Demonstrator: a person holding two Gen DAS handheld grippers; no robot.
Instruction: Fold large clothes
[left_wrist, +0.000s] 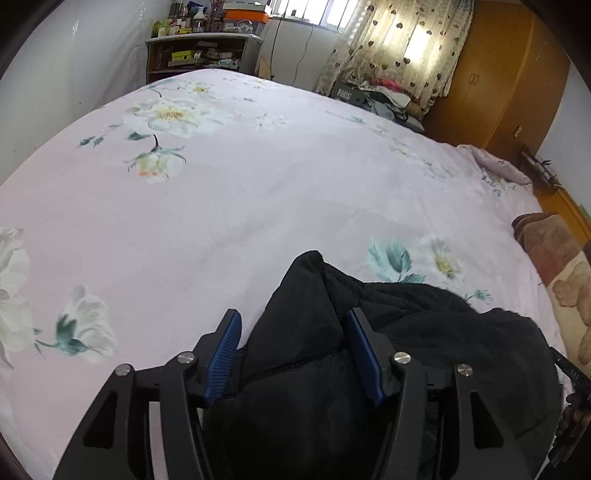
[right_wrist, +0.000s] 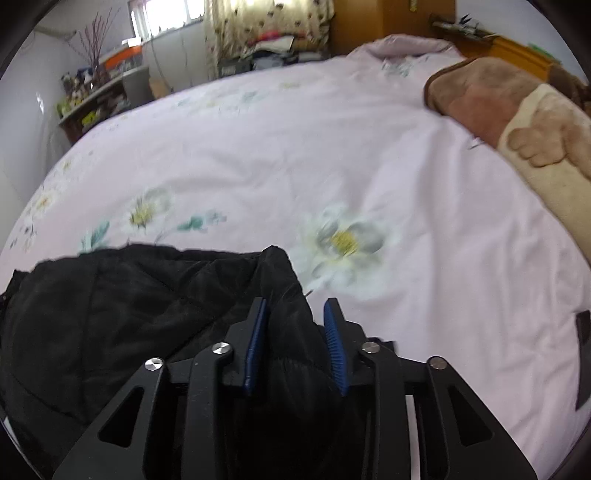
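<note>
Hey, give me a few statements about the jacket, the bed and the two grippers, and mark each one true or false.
1. The black jacket lies on a pink floral bedsheet. True.
2. Jacket fabric sits between the fingers of the left gripper. True.
3. The right gripper has only bare sheet between its fingers. False: black fabric bunches up between them.
4. The jacket is white. False: it is black.
5. A brown blanket lies on the bed's far right side. True.

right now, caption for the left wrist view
Left gripper straddling a bunched black jacket on a pink floral bedsheet.
</note>
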